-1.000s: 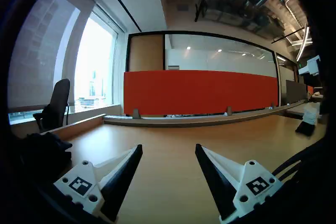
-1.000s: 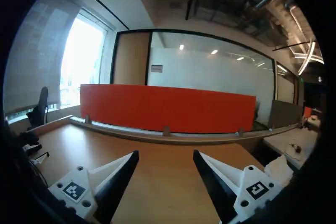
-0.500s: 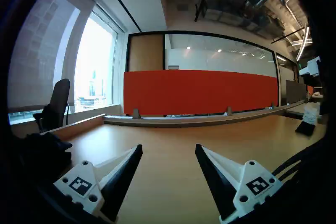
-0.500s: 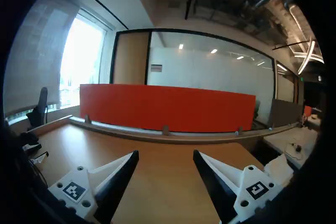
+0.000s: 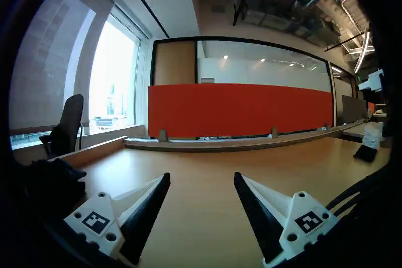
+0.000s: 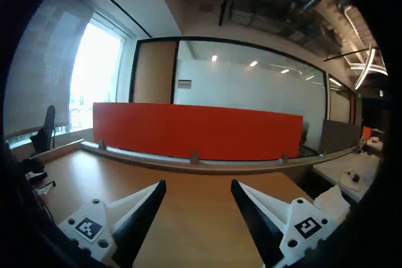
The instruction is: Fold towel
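My left gripper (image 5: 201, 180) hangs open low over a bare wooden desk (image 5: 211, 167), with nothing between its fingers. My right gripper (image 6: 198, 187) is open too, over the same desk (image 6: 201, 187), and holds nothing. A white crumpled, cloth-like thing (image 6: 332, 201) lies at the desk's right edge, just beyond the right finger; I cannot tell whether it is the towel. In the left gripper view a small white and black object (image 5: 369, 143) shows far right over the desk, likely the other gripper.
A red divider panel (image 5: 236, 109) runs along the desk's far edge. A dark bundle (image 5: 53, 175) sits at the left. An office chair (image 5: 65, 129) stands by the window. A second, white desk (image 6: 352, 170) lies to the right.
The right gripper view has shifted slightly, with the red panel sliding a little left. The white and black object in the left gripper view has risen slightly. Both grippers stay open.
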